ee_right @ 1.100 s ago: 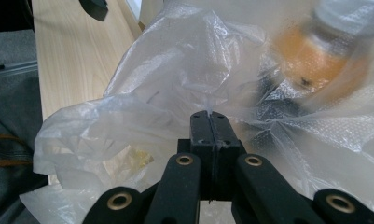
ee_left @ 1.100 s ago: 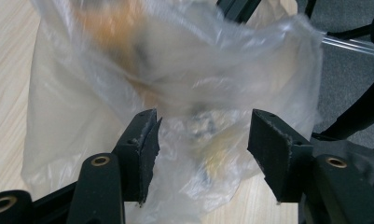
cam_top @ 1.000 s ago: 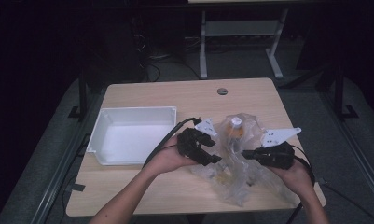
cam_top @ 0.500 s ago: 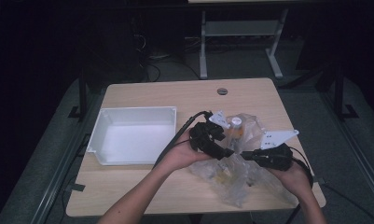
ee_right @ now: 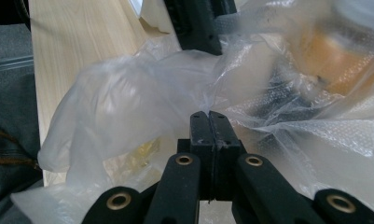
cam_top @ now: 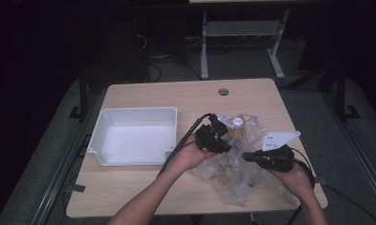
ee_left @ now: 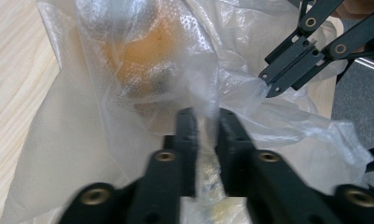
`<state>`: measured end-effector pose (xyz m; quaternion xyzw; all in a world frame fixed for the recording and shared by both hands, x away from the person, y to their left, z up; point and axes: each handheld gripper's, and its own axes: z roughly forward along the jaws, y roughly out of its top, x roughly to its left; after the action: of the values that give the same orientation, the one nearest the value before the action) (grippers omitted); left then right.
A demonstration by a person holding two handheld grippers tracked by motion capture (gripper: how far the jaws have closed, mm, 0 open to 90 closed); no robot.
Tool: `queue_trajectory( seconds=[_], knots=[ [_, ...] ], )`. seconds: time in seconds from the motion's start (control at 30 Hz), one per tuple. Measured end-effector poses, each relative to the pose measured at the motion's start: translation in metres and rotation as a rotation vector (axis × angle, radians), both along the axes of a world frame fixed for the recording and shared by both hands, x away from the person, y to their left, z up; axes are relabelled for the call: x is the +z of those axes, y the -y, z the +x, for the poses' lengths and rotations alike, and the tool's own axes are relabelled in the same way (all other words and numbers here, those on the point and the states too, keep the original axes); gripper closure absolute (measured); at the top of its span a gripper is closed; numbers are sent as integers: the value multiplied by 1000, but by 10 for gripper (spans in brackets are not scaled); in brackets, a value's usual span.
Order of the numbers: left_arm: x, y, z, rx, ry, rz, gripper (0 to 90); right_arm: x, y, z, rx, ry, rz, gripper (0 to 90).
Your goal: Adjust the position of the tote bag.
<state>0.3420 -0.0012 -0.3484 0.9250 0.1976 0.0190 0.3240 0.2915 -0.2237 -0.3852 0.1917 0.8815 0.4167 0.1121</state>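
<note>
Plastic bag (cam_top: 232,171) is spread on the bench (cam_top: 143,185) at the tray's (cam_top: 134,136) three o'clock. Film is pinched by the just-closed left fingers (ee_left: 186,135) and by the right fingers (ee_right: 200,128), pressed together.

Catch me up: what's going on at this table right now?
A person works a clear plastic bag with two handheld grippers. The right gripper is shut on a pinch of the film. The left gripper has just been closing, with a fold of the bag between its jaws. A bottle with orange contents sits inside the bag. A white tray sits alongside on the table.
</note>
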Motion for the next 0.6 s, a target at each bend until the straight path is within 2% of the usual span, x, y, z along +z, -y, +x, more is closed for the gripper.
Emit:
queue_trajectory(
  seconds=[0.07,0.13,0.27,0.37,0.4,0.43,0.6],
  knots=[
    [-2,-1,0,0,7,-7,891,0,0,0,1,2,-1,891],
    [-1,-2,-1,-6,26,1,900,0,0,0,0,-2,2,890],
    [-2,-5,-2,-11,37,-1,900,0,1,0,-2,-4,9,884],
    [-4,-8,-2,-12,36,-22,900,0,1,1,-5,-5,11,877],
    [-4,-10,-2,-20,45,-5,900,0,1,1,-5,-5,11,877],
    [-5,-11,-2,-8,50,-11,900,0,1,1,-5,-3,11,868],
    [-4,-16,0,-13,46,-11,900,-1,3,3,-22,-2,15,780]
  ],
)
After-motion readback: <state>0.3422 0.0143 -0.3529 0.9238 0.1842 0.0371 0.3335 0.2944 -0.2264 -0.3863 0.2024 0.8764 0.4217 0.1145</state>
